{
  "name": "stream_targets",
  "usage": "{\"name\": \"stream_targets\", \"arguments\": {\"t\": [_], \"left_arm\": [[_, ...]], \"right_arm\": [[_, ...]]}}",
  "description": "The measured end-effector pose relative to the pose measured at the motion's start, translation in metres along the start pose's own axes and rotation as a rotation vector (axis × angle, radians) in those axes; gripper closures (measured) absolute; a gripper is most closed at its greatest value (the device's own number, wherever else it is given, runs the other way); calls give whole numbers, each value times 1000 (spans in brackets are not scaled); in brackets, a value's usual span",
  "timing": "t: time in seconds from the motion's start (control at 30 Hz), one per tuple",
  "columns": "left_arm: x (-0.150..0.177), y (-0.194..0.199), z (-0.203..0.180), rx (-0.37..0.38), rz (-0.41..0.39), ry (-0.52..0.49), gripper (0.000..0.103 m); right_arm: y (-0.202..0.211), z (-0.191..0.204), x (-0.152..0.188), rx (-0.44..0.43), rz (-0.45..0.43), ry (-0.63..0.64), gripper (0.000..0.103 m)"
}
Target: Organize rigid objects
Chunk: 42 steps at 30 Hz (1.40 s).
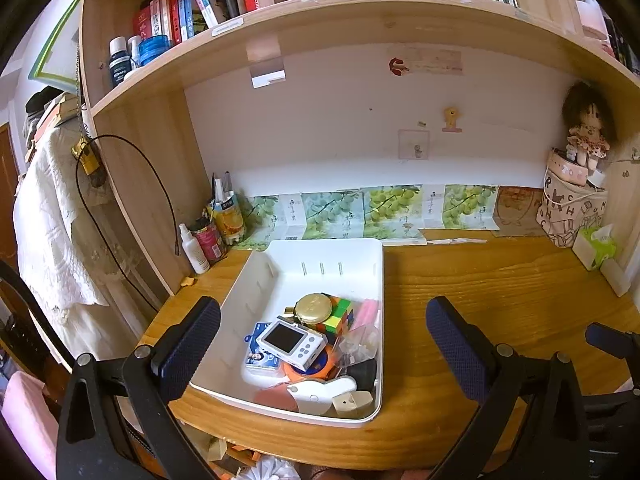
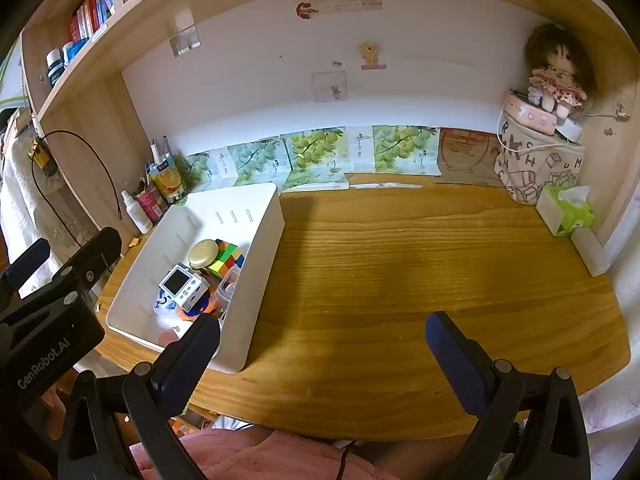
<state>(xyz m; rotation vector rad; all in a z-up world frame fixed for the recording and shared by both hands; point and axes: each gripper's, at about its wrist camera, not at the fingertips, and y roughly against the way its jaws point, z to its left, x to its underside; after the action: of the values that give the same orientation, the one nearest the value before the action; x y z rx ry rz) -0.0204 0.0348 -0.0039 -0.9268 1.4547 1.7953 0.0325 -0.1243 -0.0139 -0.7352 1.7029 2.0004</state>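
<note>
Here, wooden desk (image 2: pixel 400 280) under bookshelf. White bin (image 1: pixel 320 256) at 9 o'clock side of desk, holding small camera (image 1: pixel 290 343), gold-lidded jar (image 1: pixel 314 309), colour cube (image 1: pixel 340 314), all bunched at near end. Left gripper (image 1: pixel 323 350) spread wide, empty, hovering over bin. Right gripper (image 2: pixel 323 354) spread wide, empty, over bare desk at 3 o'clock of bin.

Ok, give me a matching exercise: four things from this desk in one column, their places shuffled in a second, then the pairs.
Things:
1. puzzle cube
2. doll
3. tissue box
4. spray bottle

Places:
A. on the desk's right side, before the printed bag
B. inside the white bin
C. against the left wooden panel
D. atop the pink box, back right

Pairs: 1-B, 2-D, 3-A, 4-C
</note>
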Motion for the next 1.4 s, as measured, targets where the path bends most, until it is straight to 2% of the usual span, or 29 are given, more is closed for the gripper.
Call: {"name": "stream_targets", "arguments": {"t": [0.83,1.4], "left_arm": [[3,-10,-11,89,73,12,0],[10,-7,-6,108,111,17,0]], "right_arm": [[-5,-5,4,-1,54,-18,0],[-3,4,15,6,115,-11,0]]}}
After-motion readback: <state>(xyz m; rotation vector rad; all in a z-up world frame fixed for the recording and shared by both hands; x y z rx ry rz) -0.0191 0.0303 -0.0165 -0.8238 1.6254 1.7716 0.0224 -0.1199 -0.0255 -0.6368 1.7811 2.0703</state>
